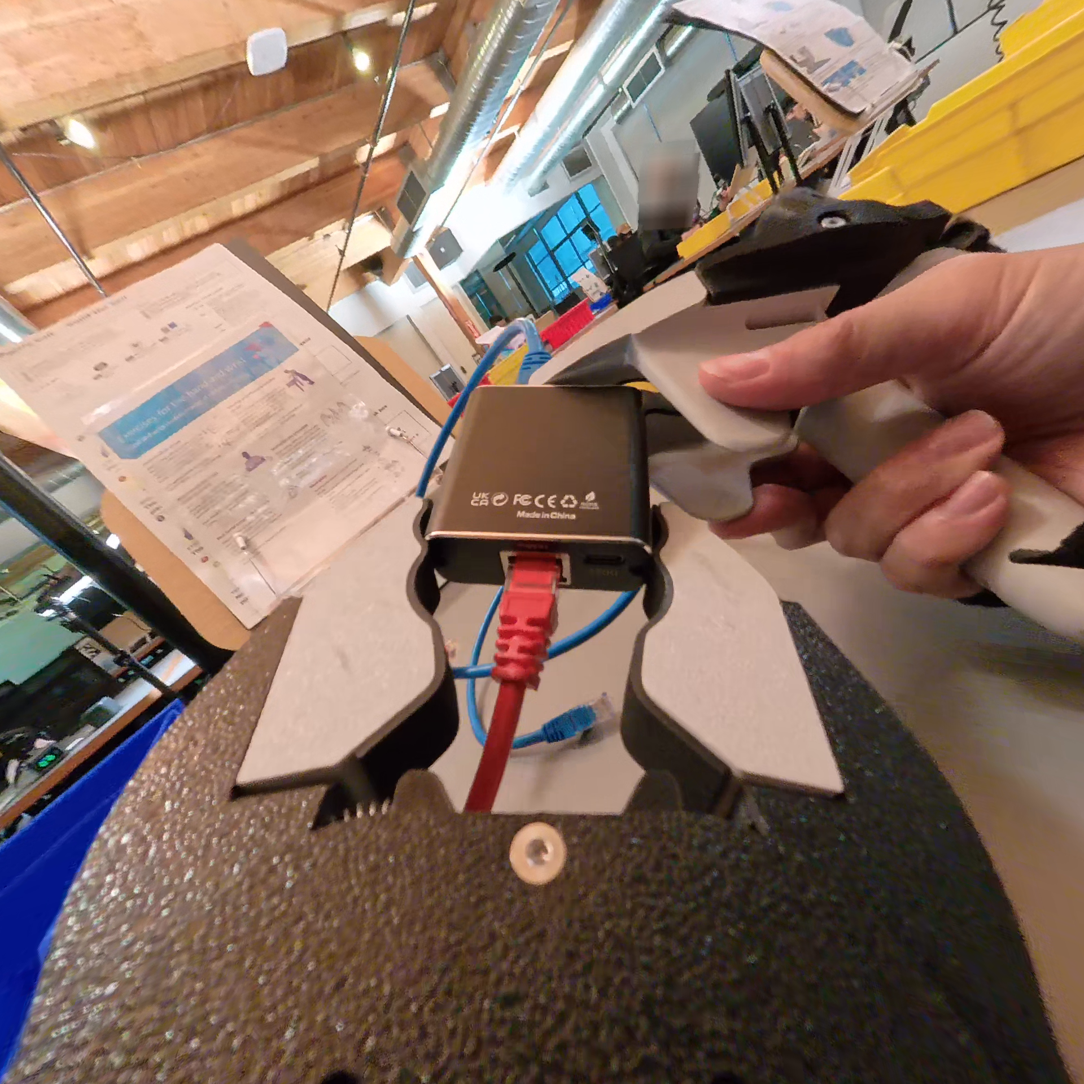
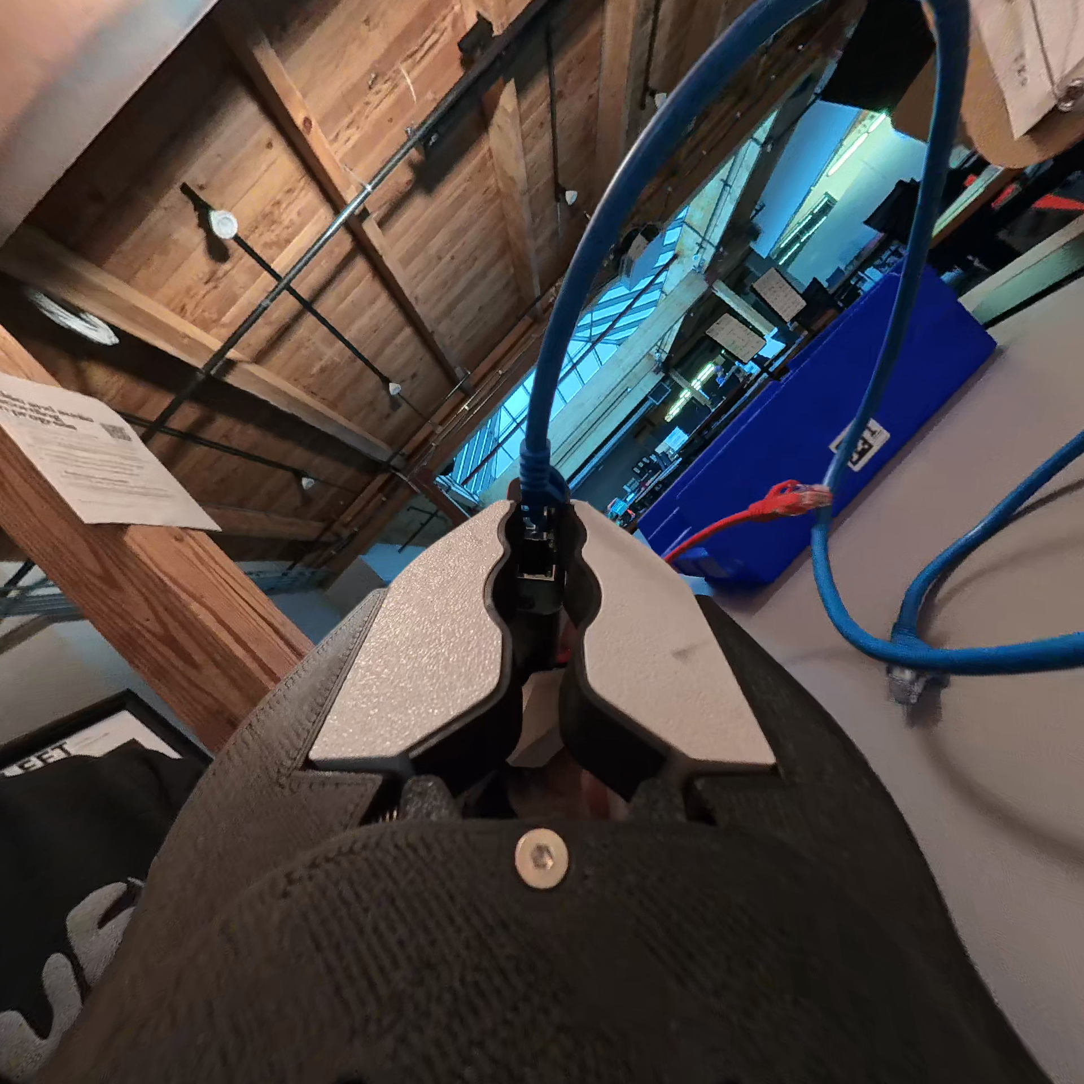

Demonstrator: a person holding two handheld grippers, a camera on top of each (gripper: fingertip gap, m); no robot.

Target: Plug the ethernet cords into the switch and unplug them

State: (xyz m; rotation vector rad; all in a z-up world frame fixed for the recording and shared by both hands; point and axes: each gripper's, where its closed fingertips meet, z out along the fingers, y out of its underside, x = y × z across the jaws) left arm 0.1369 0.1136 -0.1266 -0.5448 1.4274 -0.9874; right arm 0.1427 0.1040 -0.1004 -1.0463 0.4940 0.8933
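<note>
A black switch [image 1: 545,463] is held above the table between the fingers of my left gripper [image 1: 539,539], which is shut on its two sides. A red ethernet cord [image 1: 525,622] is plugged into the port on its near face. My right gripper [image 1: 674,446], held by a hand [image 1: 938,422], clamps the switch's right edge. In the right wrist view my right gripper [image 2: 537,528] is shut on the thin switch [image 2: 537,578], with a blue cord [image 2: 537,463] plugged in at the fingertips. The red cord's free plug [image 2: 803,498] hangs loose. A loose blue plug [image 1: 578,718] lies below.
A second blue cable [image 2: 868,639] with a loose plug [image 2: 906,680] lies on the grey table [image 2: 997,880]. A blue bin [image 2: 821,446] stands at the table's side, yellow bins [image 1: 968,117] at the back. A printed sheet on a board [image 1: 234,434] stands at the left.
</note>
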